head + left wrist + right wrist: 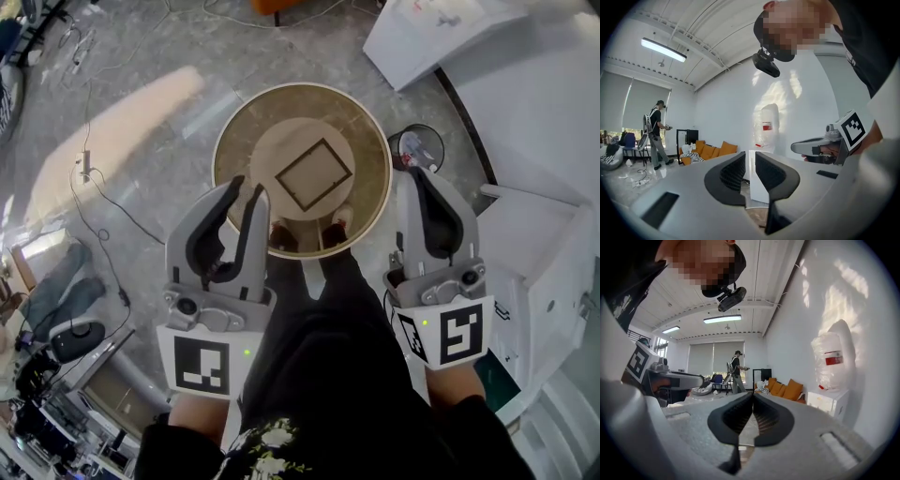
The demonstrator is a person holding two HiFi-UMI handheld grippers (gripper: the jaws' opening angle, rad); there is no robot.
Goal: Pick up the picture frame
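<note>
A dark-edged rectangular picture frame (314, 173) lies flat, turned diagonally, on the pale middle disc of a round wooden table (373, 127) seen from above. Held above the table's near-left edge, my left gripper (247, 188) has its jaws a little apart with nothing between them; the left gripper view shows the same narrow empty gap in that gripper (751, 158). My right gripper (419, 174) hangs just outside the table's right rim, shut and empty. In the right gripper view its pads (740, 416) meet at the tips. Neither gripper touches the frame.
The person's shoes (309, 234) stand under the table's near edge. A round black object (419, 146) sits on the floor by the right rim. White furniture (539, 253) stands at the right and a white box (431, 33) at the back. Cables (94, 187) trail at the left.
</note>
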